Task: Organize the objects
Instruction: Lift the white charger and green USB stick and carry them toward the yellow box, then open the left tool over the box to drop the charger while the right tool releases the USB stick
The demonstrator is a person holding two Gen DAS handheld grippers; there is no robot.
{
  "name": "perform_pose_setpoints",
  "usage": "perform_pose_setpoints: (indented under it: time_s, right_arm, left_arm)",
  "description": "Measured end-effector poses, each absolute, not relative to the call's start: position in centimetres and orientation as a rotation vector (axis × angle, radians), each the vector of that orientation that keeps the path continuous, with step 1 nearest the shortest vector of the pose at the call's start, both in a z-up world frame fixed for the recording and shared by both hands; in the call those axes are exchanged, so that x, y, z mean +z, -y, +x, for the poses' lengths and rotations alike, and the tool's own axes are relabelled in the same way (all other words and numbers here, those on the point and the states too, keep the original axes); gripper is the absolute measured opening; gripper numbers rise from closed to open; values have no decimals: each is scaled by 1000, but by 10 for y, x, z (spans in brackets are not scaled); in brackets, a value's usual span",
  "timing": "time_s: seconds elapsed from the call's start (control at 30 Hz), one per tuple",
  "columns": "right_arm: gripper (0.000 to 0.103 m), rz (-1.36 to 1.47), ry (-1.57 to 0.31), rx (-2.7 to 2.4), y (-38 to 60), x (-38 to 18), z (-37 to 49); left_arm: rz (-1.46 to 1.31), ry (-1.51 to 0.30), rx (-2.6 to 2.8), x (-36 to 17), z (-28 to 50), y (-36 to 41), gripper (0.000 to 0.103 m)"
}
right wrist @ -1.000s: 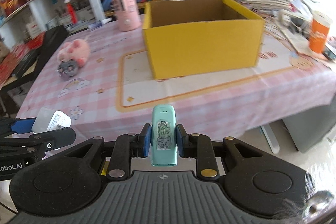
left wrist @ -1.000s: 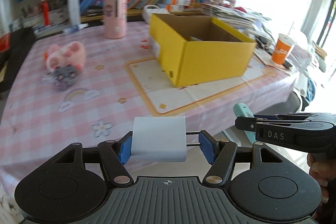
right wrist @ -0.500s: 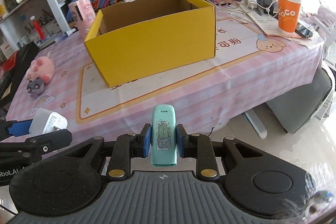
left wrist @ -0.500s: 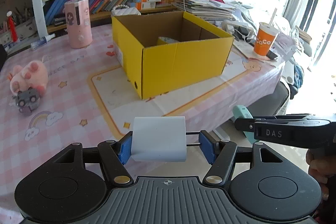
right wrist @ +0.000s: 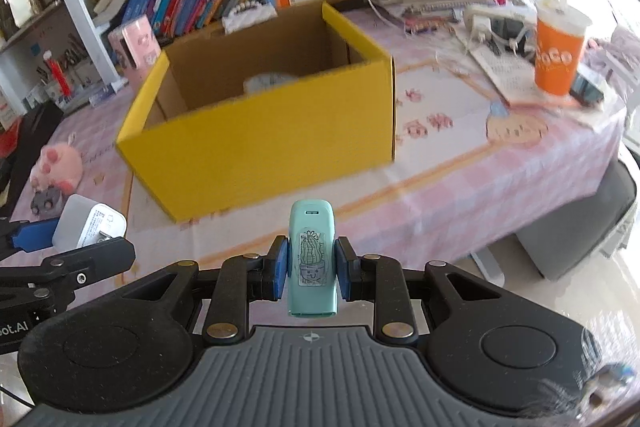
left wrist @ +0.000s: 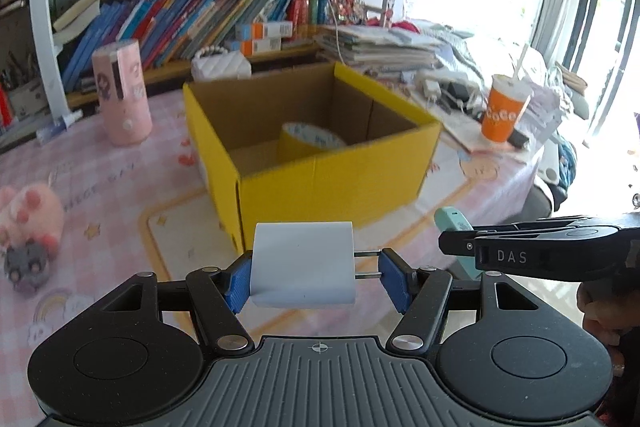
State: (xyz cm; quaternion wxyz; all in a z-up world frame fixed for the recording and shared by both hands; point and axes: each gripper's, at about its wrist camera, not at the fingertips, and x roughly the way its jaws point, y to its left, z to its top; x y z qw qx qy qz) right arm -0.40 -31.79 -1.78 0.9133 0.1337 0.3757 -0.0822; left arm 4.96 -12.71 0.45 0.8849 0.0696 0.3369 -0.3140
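Left wrist view: "DAS" is written on the right gripper (left wrist: 460, 247), which squeezes a green gadget (right wrist: 312, 255). The left gripper (left wrist: 312, 277) grips a white charger (left wrist: 303, 267). Both float near the yellow box (left wrist: 332, 183) on a pink checked table (left wrist: 100, 163), where an orange "CoCo" cup (left wrist: 505, 115) stands.

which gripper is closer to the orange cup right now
Right. The right gripper, shut on the teal device, is on the orange cup's side of the yellow box. The left gripper, holding the white charger, sits farther away.
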Motion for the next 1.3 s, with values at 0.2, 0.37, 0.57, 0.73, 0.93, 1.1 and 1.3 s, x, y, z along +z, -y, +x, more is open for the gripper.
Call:
perform_pose_setpoints:
  time_s: [0.2,0.37,0.57,0.73,0.93,1.1,1.3]
  right_arm:
    - [23,242,-684,-130,340,9,33]
    - [23,198,-602,-84,357,33,71]
    - [23,142,-577,-23,374,43,123]
    - [23,93,-626,47,377,33,158]
    - [23,34,-727,142,374,14,202]
    - [23,-41,-795,220,366,0,232]
    - [23,-132,-872,307,353,-14,256]
  left_arm:
    - [124,-605,-654,28,78,149,65]
    - [128,-575,-623,33,108,172,65]
    - [140,-617,-577,19,140,196,65]
    - [156,-674,-542,2,161,212,65]
    - [182,-740,-505,-19,181,230,65]
    - [199,-785,-484,-29,190,238,65]
    - [202,-829,-468,-38,198,243,65]
